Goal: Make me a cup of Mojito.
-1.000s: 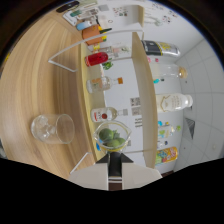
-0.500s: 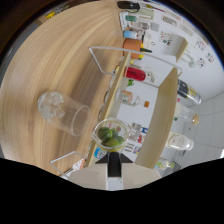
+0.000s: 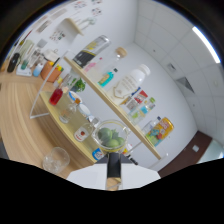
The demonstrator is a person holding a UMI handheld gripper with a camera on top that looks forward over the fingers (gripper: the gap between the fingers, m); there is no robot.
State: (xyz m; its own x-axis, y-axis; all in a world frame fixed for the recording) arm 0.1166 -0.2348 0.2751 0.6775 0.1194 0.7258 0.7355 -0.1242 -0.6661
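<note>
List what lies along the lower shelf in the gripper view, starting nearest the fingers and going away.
Glass bowl of limes just ahead of the fingers → small labelled jar → glass of red liquid → orange container at the far end.

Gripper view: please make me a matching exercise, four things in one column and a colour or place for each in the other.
Things:
1. small glass bowl
2. empty clear glass cup
3. large white plastic bottle
4. glass with red liquid

Descriptions:
A. on the upper shelf
B. holds green limes, just ahead of the jaws
C. on the wooden table
D. on the lower shelf

Pairs: 1-B, 2-C, 3-A, 4-D
</note>
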